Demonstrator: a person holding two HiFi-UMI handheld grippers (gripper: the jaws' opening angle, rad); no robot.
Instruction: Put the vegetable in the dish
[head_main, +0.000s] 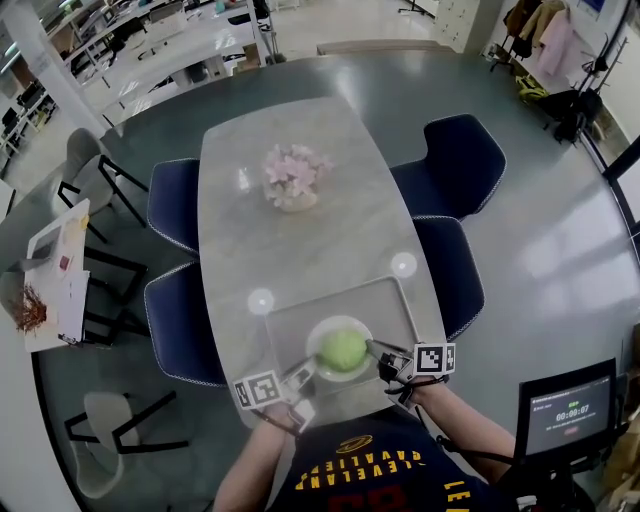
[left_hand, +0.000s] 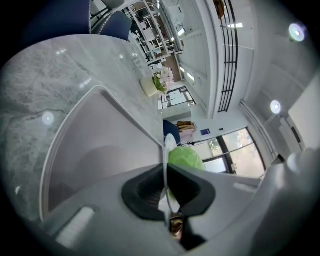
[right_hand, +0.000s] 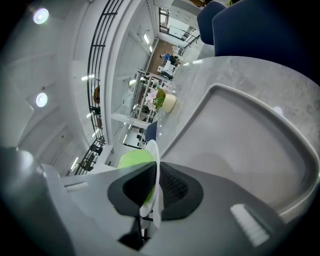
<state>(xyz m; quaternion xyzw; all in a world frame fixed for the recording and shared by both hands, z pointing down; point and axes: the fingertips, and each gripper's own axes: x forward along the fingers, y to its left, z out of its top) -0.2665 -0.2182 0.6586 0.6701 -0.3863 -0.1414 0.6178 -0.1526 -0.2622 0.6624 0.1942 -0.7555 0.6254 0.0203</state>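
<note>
A round green vegetable (head_main: 343, 349) lies in a white dish (head_main: 326, 367) over the grey tray (head_main: 300, 325) at the table's near end. My left gripper (head_main: 300, 377) is shut on the dish's left rim. My right gripper (head_main: 378, 352) is shut on its right rim. In the left gripper view the dish rim (left_hand: 167, 165) runs edge-on between the closed jaws, the green vegetable (left_hand: 185, 159) just behind it. The right gripper view shows the same: the rim (right_hand: 155, 170) pinched edge-on, the vegetable (right_hand: 134, 159) to its left.
A pot of pink flowers (head_main: 294, 178) stands mid-table. Blue chairs (head_main: 176, 205) line both long sides. A small white table (head_main: 58, 275) with clutter sits at far left. A screen (head_main: 567, 410) stands at lower right.
</note>
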